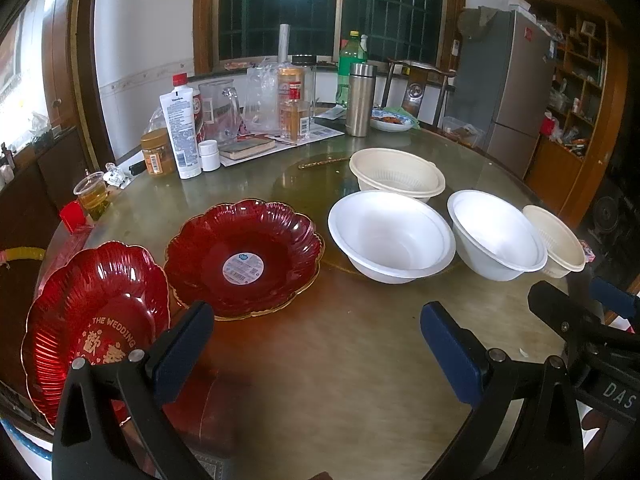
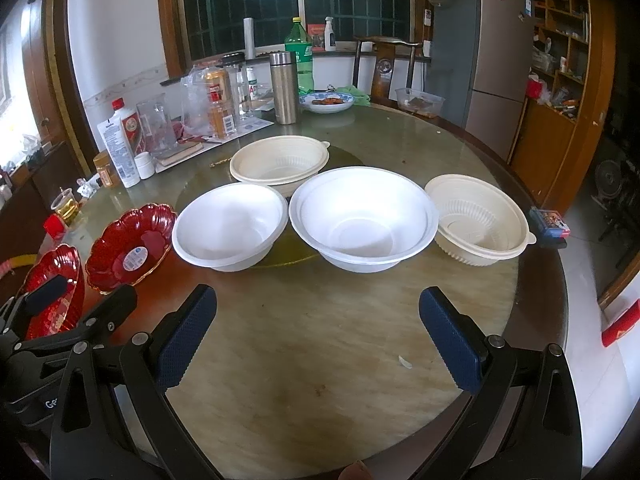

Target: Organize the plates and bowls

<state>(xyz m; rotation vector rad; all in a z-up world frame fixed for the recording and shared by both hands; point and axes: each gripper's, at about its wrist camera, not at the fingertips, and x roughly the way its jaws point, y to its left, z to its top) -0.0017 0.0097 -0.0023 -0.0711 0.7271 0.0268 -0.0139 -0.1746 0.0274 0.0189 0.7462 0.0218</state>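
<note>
Two red scalloped plates lie at the table's left: one with a round sticker [image 1: 242,257] [image 2: 130,248], one with gold lettering [image 1: 96,320] [image 2: 54,286] at the edge. Two white bowls [image 1: 390,236] [image 1: 496,236] stand side by side, seen in the right wrist view as the left white bowl [image 2: 230,226] and the right white bowl [image 2: 362,216]. Two cream ribbed bowls stand behind [image 1: 396,174] [image 2: 280,160] and to the right [image 1: 554,240] [image 2: 478,218]. My left gripper [image 1: 316,346] is open and empty above the table near the lettered plate. My right gripper [image 2: 318,338] is open and empty before the white bowls.
The round glass-topped table [image 2: 320,360] holds bottles, jars, a steel flask [image 2: 283,88] and a dish of food [image 2: 327,103] at the back. A cup of tea [image 1: 93,196] stands at the left edge. A small box [image 2: 550,222] sits at the right edge. A fridge and shelves stand beyond.
</note>
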